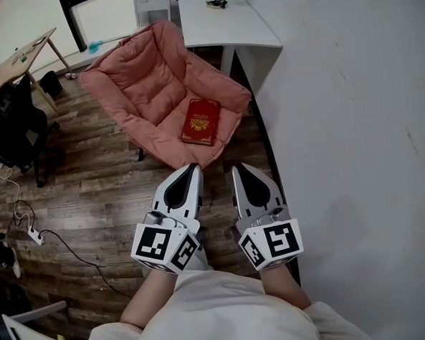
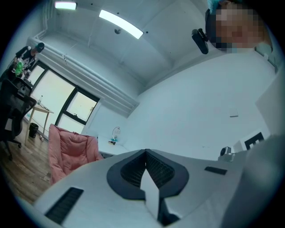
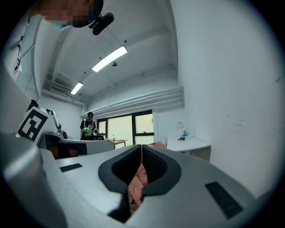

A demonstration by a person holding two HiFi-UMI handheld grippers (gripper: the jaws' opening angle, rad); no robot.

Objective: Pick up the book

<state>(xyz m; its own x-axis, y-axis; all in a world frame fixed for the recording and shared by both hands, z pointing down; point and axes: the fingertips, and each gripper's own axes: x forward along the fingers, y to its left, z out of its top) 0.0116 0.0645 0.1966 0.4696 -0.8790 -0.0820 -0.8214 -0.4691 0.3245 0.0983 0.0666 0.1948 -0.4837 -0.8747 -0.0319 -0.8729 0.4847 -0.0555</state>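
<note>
Head view: book [image 1: 201,120] lies on pink chair [image 1: 142,84]; left gripper [image 1: 191,168] and right gripper [image 1: 240,170] closed, empty. Probably stiff and light; best pinched at the edge nearest the chair's front.

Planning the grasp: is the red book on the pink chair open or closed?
Closed: the red book lies flat on the pink chair, cover up, no pages showing.

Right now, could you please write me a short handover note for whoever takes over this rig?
Left gripper: shut, empty, level, short of the pink chair.
Right gripper: shut, empty, beside it.
Red book: lying flat on the chair's seat, untouched.
Done: nothing picked up.
Left: open a gripper, reach in, grip the book, lift it.
</note>
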